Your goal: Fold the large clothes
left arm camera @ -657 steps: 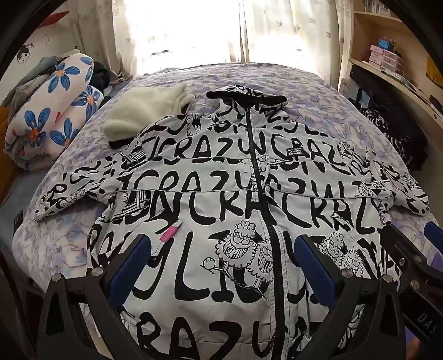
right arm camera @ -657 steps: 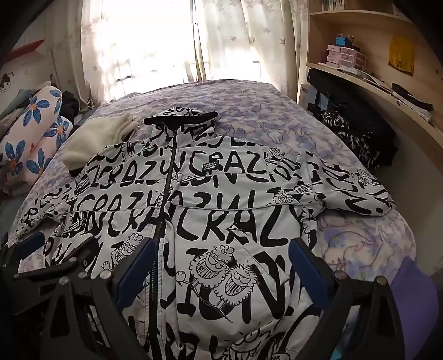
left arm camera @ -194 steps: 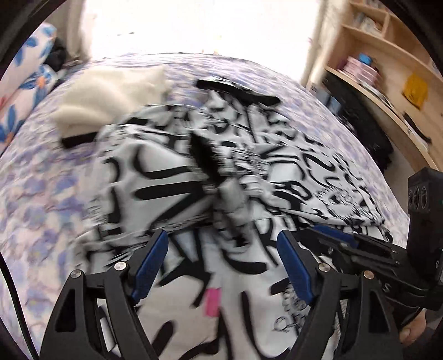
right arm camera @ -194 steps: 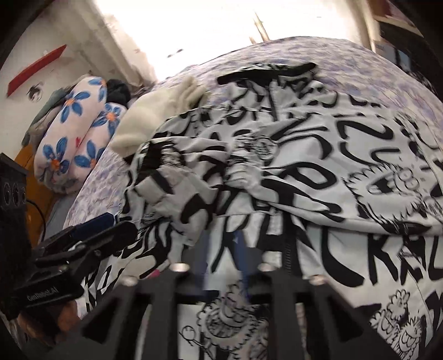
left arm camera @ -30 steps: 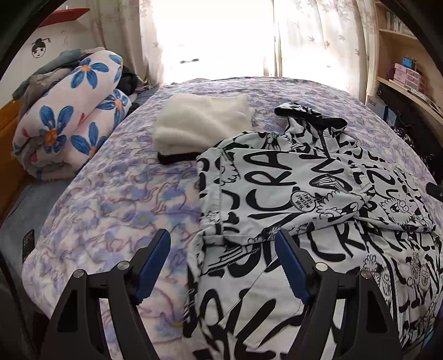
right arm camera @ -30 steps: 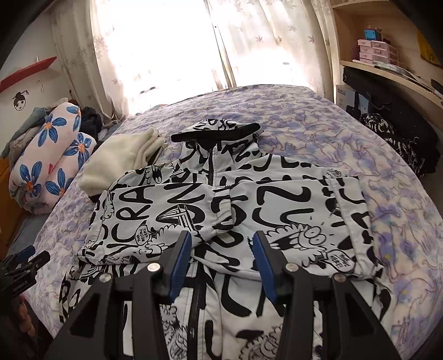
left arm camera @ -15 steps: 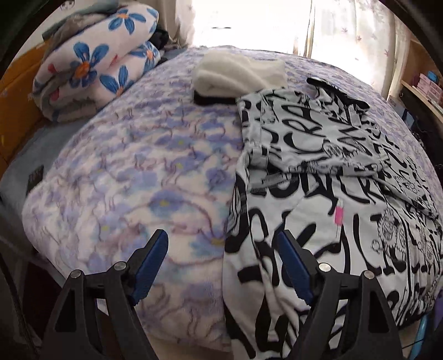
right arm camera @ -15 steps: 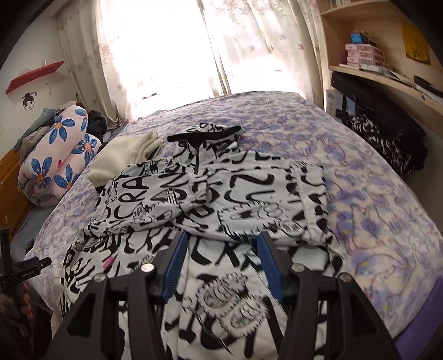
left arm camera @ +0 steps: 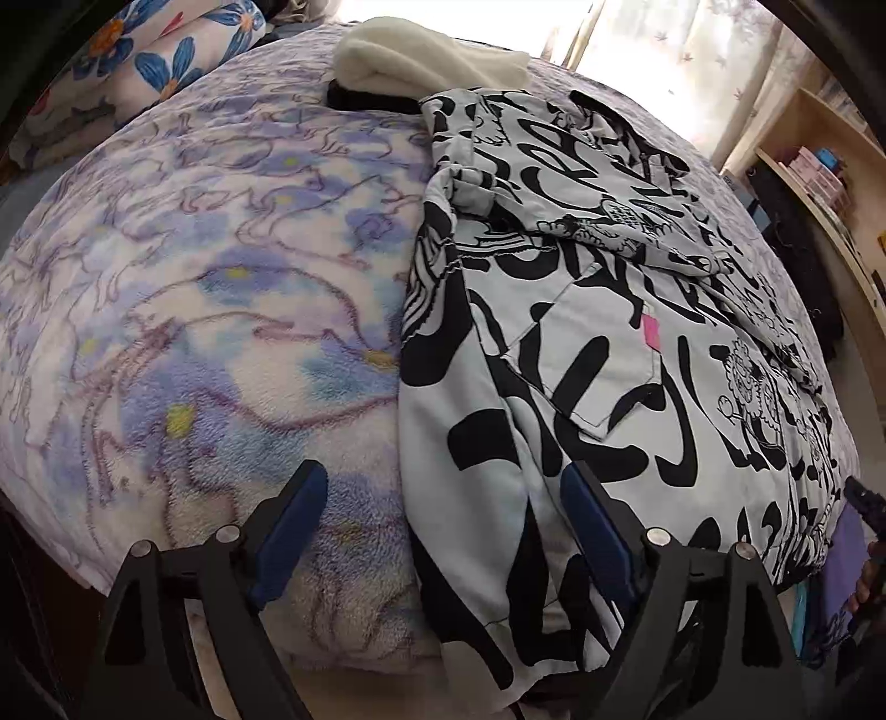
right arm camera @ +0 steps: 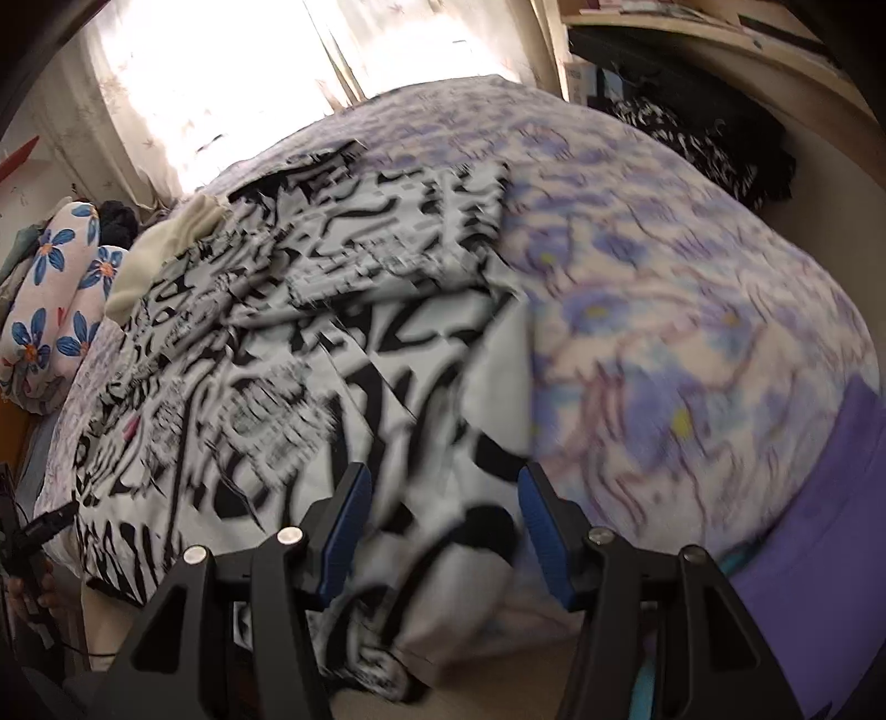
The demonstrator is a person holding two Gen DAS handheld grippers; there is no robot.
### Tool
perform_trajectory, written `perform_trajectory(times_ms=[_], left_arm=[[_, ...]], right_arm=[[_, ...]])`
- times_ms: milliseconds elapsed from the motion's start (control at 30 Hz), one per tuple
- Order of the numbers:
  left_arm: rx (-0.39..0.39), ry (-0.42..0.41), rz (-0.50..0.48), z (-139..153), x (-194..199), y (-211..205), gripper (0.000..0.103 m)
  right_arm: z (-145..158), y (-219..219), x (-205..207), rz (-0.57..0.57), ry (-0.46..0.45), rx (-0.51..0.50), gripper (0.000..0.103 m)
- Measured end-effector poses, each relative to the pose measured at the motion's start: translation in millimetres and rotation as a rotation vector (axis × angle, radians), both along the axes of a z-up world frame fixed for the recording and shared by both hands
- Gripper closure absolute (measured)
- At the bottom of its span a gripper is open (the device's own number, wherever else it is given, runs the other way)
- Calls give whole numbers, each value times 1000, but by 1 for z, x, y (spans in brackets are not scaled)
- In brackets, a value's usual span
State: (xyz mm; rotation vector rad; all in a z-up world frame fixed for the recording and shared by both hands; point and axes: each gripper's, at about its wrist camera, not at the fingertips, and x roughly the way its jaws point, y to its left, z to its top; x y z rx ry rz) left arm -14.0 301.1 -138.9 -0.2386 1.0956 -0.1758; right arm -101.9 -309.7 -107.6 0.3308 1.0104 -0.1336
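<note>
Left wrist view. Jacket (left arm camera: pixel 598 310), white with black lettering, spread on bed (left arm camera: pixel 210 288) over purple flowered blanket, sleeves folded in across chest. Hem draped over near edge of mattress. Left gripper (left arm camera: pixel 443 515) pointed steeply down at left hem corner, jaws spread wide and just opened further. Left blue pad (left arm camera: pixel 288 520) over bare blanket, just beside jacket's side edge; right blue pad (left arm camera: pixel 595 526) over jacket fabric. Side edge of jacket between the two pads, not pinched. Pink tag (left arm camera: pixel 650 332) on pocket, farther up garment. Cream sweater (left arm camera: pixel 421 55) folded at far end, touching jacket shoulder. Flowered bedding roll (left arm camera: pixel 166 50) at upper left.

Right wrist view, blurred. Right gripper (right arm camera: pixel 440 520) angled down over right hem corner of jacket (right arm camera: pixel 343 310), jaws partly spread, having opened within the last second. Bunched hem fabric between blue pads (right arm camera: pixel 346 531), close to them; contact not discernible through blur, no firm pinch visible. Bare blanket on bed (right arm camera: pixel 692 310) to right of right pad. Left gripper (right arm camera: pixel 33 534) tip visible at far left edge, near opposite hem corner. Shelf (right arm camera: pixel 720 50) at upper right.
</note>
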Motion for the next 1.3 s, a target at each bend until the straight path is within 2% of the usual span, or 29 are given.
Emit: perform_trajectory(times_ms=[167,267,333,467,500,533,600,633,667,800,900,967,1000,1033,1100,1133,1300], left_arm=[[-38,3,-68,0,4,-7,18],[-47,4,-112,-2,4,-14,18],[-48,-1,-123,-6,3,-15,18],[-124,-8,-122,-13,6,-7,18],[-137,-7,-122,-14,7,-6,18],[-144,-6,-122,-15,7,-5,18],[-138,-13,-133,-13,7,-7,22],[-135,-19,-150,-12,5,-9,29],[-134,-24,-163,-12,4,-10,31],[-126,-28,-194,-15,3,-13,30],[-111,-27,-215,-18,4,-15,28],[-92,-24,-208,-17,5,-19,29],[-92,-21,-200,-16,6,-19,42],[-107,-19,-191,-12,6,-20,68],[-166,5,-165,-6,9,-20,91],[-169,12,-145,-3,10,-21,95],[-133,15,-94,15,3,-26,98]], right_arm=[[-27,-3,-13,25,42,102,47],[-33,5,-15,82,15,197,46],[-35,13,-13,123,2,214,45],[-38,15,-13,172,-44,258,46],[-38,16,-13,184,-60,281,47],[-36,18,-13,203,-75,294,52],[-28,25,-12,236,-101,274,59],[-25,29,-11,257,-108,259,59],[-24,32,-11,269,-111,251,59],[-30,41,-1,287,-68,213,59],[-32,52,4,291,-52,145,60],[-31,59,5,291,-43,87,67],[-28,63,5,290,-47,57,73],[-25,64,5,288,-51,42,80],[-18,64,4,284,-68,28,88],[-14,64,3,280,-81,27,91],[16,56,-10,257,-158,49,95]])
